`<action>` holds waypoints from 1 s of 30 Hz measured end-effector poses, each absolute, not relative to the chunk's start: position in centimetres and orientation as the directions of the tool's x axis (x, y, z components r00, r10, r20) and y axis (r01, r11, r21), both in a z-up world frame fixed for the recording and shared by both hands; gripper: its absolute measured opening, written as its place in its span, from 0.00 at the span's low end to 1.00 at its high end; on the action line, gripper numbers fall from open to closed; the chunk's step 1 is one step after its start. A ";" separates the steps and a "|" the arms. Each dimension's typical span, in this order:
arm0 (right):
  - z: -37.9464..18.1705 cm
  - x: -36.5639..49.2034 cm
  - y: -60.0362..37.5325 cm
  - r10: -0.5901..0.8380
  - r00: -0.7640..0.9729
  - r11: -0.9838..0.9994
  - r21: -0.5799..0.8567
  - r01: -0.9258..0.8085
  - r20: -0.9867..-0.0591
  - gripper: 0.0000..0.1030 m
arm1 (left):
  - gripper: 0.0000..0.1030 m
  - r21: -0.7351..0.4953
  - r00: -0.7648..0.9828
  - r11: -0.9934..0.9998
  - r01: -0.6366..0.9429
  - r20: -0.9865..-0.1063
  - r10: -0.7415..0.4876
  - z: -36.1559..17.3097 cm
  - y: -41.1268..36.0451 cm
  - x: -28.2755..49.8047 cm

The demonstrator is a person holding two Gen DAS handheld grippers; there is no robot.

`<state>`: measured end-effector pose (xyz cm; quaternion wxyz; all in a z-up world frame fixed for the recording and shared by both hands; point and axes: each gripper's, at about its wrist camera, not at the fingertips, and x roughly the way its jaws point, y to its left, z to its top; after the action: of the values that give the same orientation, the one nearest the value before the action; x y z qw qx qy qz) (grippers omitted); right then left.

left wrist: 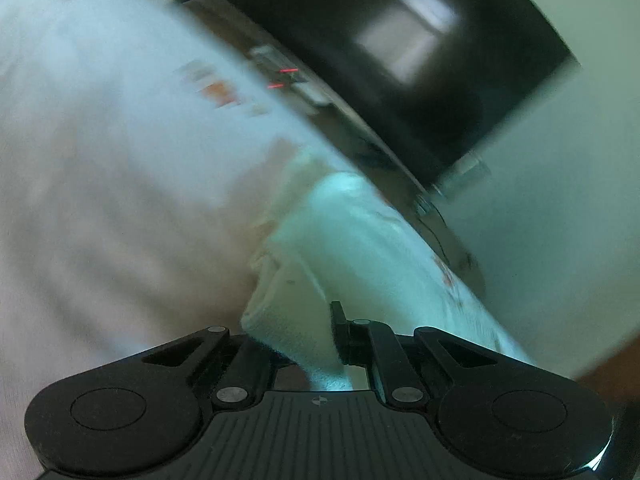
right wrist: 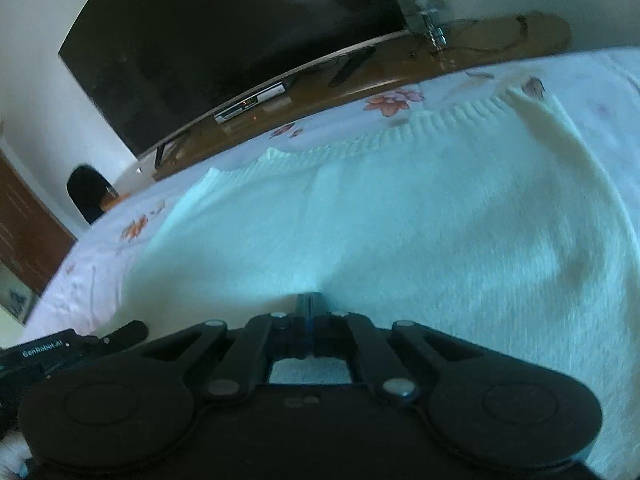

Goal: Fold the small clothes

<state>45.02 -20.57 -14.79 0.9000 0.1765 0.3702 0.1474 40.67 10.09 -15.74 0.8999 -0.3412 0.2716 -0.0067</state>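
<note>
Your left hand-held gripper [left wrist: 316, 340] is clamped on a bunched fold of the pale knit sweater [left wrist: 360, 240] at lower centre of its blurred view. Your right hand-held gripper [right wrist: 310, 312] pinches the sweater [right wrist: 400, 220], which spreads across the floral bedsheet [right wrist: 392, 102], TV [right wrist: 220, 40] upper left

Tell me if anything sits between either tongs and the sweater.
Nothing visible does. The left tongs are already shut on a bunched fold of the sweater, and the right tongs are closed with their tips pinching its near edge. The sweater lies spread on the floral sheet, with nothing on top of it.
</note>
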 end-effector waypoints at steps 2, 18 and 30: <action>-14.8 45.0 -20.7 0.404 0.681 0.889 0.438 -0.135 -0.611 0.00 | 0.07 -0.557 0.846 0.826 -0.081 -0.476 -0.239 -13.6 9.0 41.3; -11.9 40.5 -37.4 0.361 0.786 0.754 0.653 0.072 -0.502 0.44 | 0.09 -0.353 0.454 0.789 0.502 -0.669 -0.588 -10.7 -11.7 44.8; -10.6 40.1 -36.9 0.429 0.786 0.769 0.637 -0.060 -0.444 0.48 | 0.77 -0.501 0.715 0.853 0.148 -0.541 -0.442 -10.3 2.4 45.1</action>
<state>40.11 -36.95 -10.65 0.8924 0.3112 0.2967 0.1370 45.10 2.44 -10.34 0.9005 -0.2163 0.3399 -0.1637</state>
